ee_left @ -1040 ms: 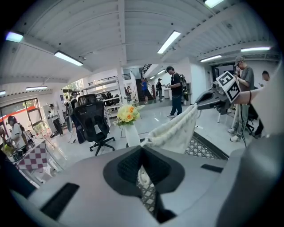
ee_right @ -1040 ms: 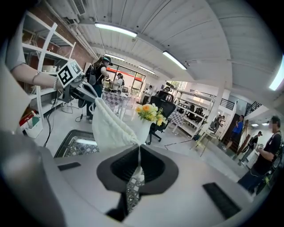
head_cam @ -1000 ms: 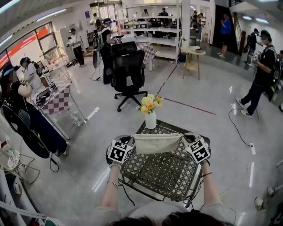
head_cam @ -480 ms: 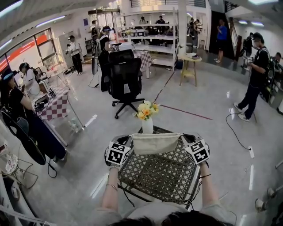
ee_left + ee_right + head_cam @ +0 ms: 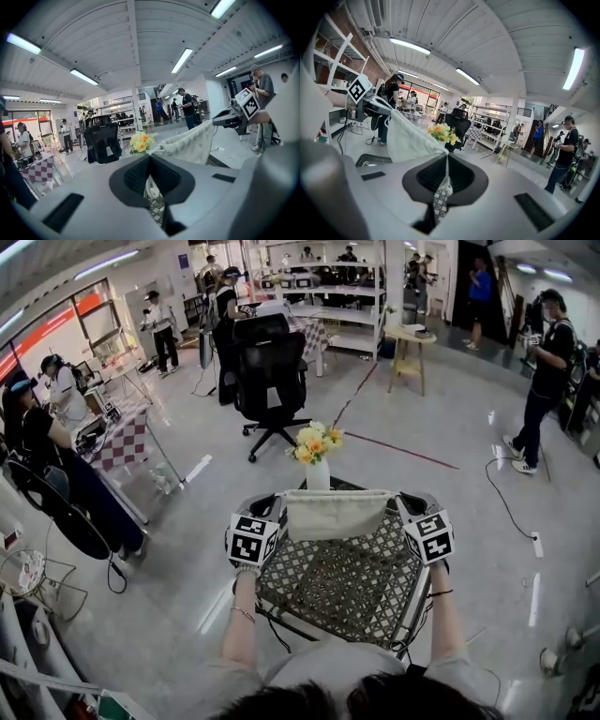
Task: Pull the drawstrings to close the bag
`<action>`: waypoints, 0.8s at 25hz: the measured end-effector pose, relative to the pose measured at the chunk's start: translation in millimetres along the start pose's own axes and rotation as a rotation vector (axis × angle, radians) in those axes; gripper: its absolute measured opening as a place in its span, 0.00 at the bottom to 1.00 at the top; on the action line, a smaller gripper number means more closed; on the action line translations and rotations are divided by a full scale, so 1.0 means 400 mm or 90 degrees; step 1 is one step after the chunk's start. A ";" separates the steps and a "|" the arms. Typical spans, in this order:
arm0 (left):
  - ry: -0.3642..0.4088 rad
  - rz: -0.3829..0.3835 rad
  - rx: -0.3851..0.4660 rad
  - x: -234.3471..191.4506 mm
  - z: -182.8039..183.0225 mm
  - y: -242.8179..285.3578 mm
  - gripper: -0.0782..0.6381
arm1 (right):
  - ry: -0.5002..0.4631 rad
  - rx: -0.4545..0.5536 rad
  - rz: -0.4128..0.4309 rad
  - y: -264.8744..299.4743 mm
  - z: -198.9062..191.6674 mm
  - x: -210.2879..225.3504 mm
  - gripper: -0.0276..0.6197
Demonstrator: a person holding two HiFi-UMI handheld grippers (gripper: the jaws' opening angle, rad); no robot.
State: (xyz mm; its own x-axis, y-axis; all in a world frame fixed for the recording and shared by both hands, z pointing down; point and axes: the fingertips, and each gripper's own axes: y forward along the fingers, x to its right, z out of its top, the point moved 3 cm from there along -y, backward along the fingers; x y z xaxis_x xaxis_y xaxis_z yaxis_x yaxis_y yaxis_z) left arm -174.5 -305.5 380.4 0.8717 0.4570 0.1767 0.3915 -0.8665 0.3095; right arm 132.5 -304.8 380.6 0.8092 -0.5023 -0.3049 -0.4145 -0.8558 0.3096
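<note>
A cream cloth bag (image 5: 335,514) hangs stretched between my two grippers above the dark lattice table (image 5: 347,594). My left gripper (image 5: 278,507) is shut on the drawstring at the bag's left top corner. My right gripper (image 5: 399,504) is shut on the drawstring at the right top corner. In the left gripper view the white drawstring (image 5: 151,186) runs through the closed jaws to the bag (image 5: 193,142), with the right gripper (image 5: 234,116) beyond it. In the right gripper view the drawstring (image 5: 447,165) leads up to the bag (image 5: 408,137), and the left gripper (image 5: 366,102) shows past it.
A white vase of yellow flowers (image 5: 317,457) stands at the table's far edge, just behind the bag. A black office chair (image 5: 272,381) is farther back. A checkered table (image 5: 122,442) and seated people are at the left; a person (image 5: 546,362) stands at the right.
Both grippers have risen with the bag between them, so the bag now hangs higher over the table. The jaws stayed shut.
</note>
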 end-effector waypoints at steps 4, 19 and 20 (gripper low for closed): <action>-0.015 0.005 0.009 0.000 -0.005 -0.009 0.14 | 0.012 0.003 -0.017 -0.004 -0.001 0.001 0.08; -0.084 0.048 0.053 0.000 0.005 -0.040 0.14 | 0.101 0.050 -0.086 -0.027 0.003 0.022 0.08; -0.088 0.050 0.054 0.002 0.004 -0.042 0.14 | 0.107 0.051 -0.088 -0.028 0.002 0.023 0.08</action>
State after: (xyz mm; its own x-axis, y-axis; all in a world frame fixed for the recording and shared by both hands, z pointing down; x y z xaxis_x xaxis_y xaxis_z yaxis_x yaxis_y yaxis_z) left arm -180.1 -291.0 373.9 0.9306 0.3600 0.0657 0.3385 -0.9151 0.2193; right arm 144.2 -300.0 373.8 0.9159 -0.3577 -0.1822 -0.3216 -0.9255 0.2001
